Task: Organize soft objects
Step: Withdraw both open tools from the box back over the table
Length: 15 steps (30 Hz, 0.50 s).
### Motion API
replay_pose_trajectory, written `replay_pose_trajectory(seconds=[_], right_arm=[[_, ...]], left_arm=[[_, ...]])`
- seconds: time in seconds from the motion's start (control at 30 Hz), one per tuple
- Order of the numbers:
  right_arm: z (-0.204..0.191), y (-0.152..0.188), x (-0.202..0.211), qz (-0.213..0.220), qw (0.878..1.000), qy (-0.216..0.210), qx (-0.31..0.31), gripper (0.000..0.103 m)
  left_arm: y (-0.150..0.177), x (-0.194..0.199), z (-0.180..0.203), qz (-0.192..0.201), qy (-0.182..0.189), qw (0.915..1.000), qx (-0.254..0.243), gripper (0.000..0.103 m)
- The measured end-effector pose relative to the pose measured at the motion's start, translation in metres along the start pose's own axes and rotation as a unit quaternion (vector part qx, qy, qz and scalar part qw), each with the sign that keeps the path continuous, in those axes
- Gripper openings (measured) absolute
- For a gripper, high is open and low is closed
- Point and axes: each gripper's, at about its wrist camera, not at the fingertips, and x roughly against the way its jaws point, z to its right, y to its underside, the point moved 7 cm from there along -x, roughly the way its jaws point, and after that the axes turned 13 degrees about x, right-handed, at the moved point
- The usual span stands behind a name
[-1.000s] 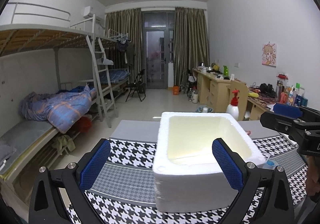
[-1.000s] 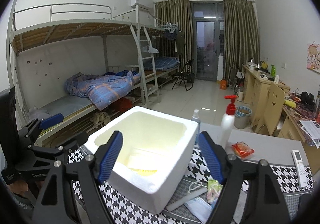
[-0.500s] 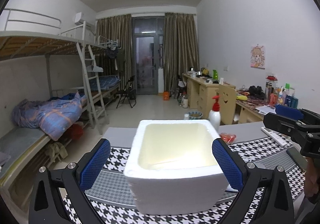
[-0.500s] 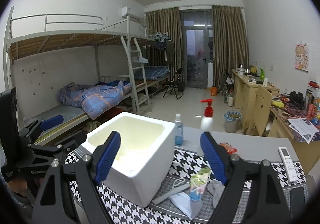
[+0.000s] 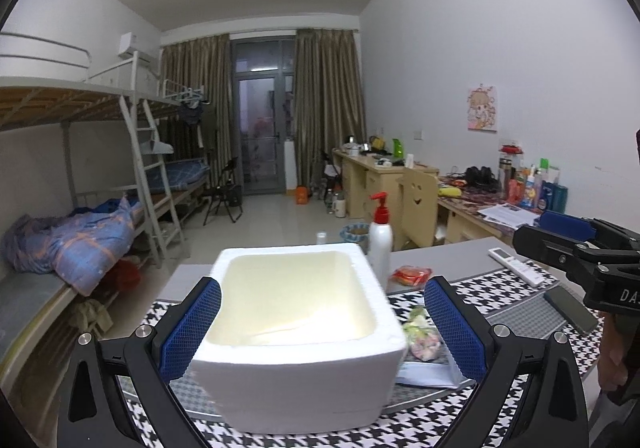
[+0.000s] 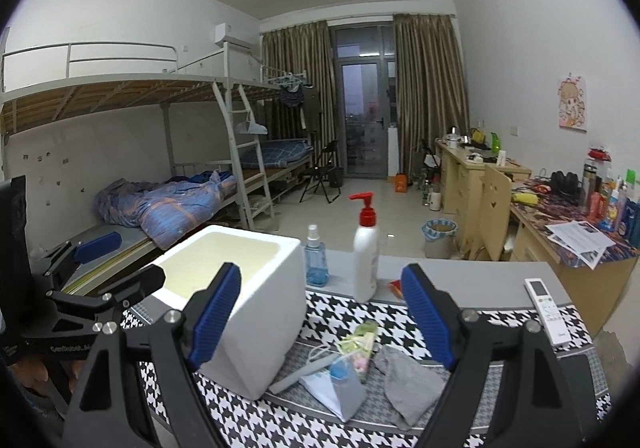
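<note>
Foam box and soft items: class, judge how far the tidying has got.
Nothing is done: the foam box looks empty. Nothing is in hand: the left gripper and right gripper are open. The grey cloth and face mask remain on the table.

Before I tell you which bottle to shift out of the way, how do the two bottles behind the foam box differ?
The pump bottle is tall, white and opaque, with a red pump head; the spray bottle is shorter, clear blue-tinted, with a small pale nozzle. The spray bottle stands nearer the foam box, the pump bottle farther right. Both stand upright at the far edge of the table, and neither gripper touches them.
</note>
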Motion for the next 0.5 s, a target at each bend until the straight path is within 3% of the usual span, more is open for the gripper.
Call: replay_pose_trajectory(seconds=[0.5], right_arm=[[0.031,0.021,0.016,-0.008,0.999,0.035,-0.017,0.086]], left_arm=[[0.015,-0.001,0.040,-0.015,0.048,0.9985,-0.022,0.102]])
